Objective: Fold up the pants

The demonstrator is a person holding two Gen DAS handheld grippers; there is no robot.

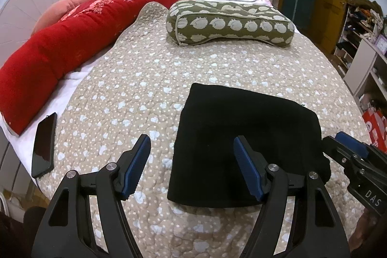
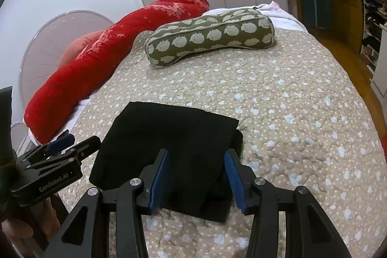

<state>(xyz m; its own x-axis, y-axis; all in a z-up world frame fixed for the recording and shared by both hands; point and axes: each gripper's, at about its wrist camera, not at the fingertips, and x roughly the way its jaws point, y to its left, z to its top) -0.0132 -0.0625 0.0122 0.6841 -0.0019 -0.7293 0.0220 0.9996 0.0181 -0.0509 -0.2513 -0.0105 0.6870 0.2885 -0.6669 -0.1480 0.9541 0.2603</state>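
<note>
The black pants [image 1: 244, 137] lie folded into a compact rectangle on the quilted bedspread [image 1: 135, 88]. They also show in the right wrist view [image 2: 169, 137]. My left gripper [image 1: 192, 144] is open and empty, hovering over the pants' near left edge. My right gripper [image 2: 197, 156] is open and empty, just above the pants' near right part. The right gripper shows at the right edge of the left wrist view [image 1: 350, 151]. The left gripper shows at the left of the right wrist view [image 2: 65, 144].
A green patterned pillow [image 1: 229, 23] lies at the far side of the bed. A long red bolster [image 1: 72, 45] runs along the left. A black phone [image 1: 44, 144] lies at the bed's left edge. Shelves [image 1: 362, 45] stand to the right.
</note>
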